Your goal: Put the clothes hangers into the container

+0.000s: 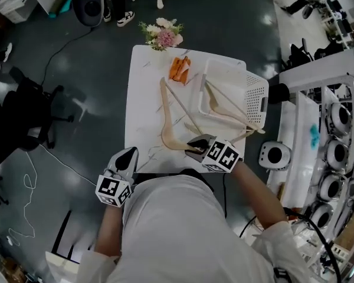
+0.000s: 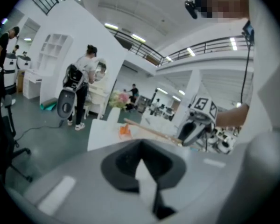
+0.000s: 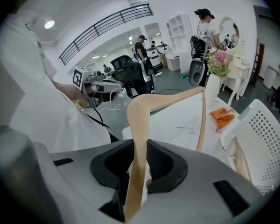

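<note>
R gripper (image 3: 137, 171) clamped on wooden hanger (image 1: 165, 119), held over worktop (image 1: 144, 99) beside white perforated container (image 1: 256, 93), w/ another hanger (image 1: 224, 108) inside. L gripper (image 2: 144, 171) jaws together, empty, nr worktop's front edge.

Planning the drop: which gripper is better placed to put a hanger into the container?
Right: the right gripper clamps a hanger near the container; the left gripper is empty and farther.

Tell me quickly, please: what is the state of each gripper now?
Left gripper: closed, holding nothing.
Right gripper: closed on a hanger.
</note>
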